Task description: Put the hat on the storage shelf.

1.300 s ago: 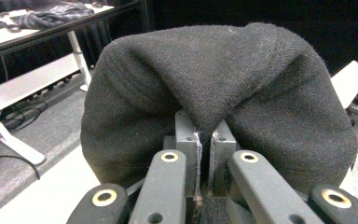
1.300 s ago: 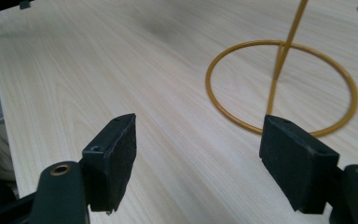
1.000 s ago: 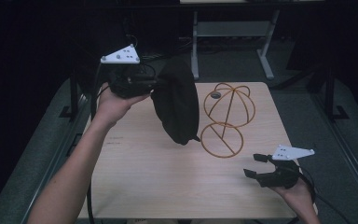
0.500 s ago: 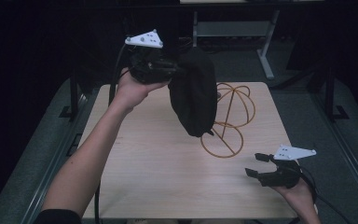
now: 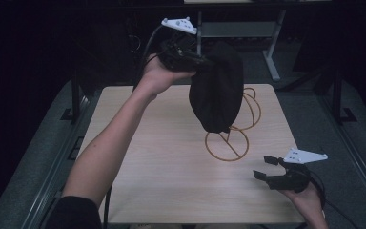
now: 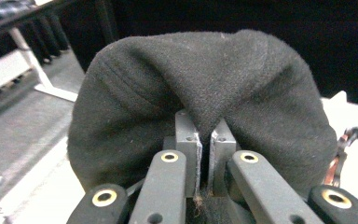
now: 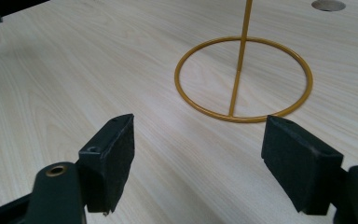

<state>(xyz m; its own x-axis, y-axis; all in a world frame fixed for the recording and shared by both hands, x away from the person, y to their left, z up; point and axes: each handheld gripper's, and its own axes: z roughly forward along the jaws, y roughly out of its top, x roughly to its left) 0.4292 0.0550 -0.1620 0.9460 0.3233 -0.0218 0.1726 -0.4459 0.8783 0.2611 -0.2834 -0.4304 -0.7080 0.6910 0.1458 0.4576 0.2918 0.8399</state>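
Black fleece beanie [image 5: 218, 88] hangs in the air above the far half of the light wooden table [image 5: 162, 176], pinched by a fold in the closed left gripper [image 5: 205, 62]. It dangles in front of the yellow wire hat stand [image 5: 228, 143]. The right gripper [image 5: 264, 168] rests near the table's right front corner, jaws wide apart and empty, facing the stand's ring base.

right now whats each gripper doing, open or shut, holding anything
left gripper: shut on the black knitted fabric hat, held up above the table.
right gripper: open, nothing between its jaws, low over the pale wooden table.
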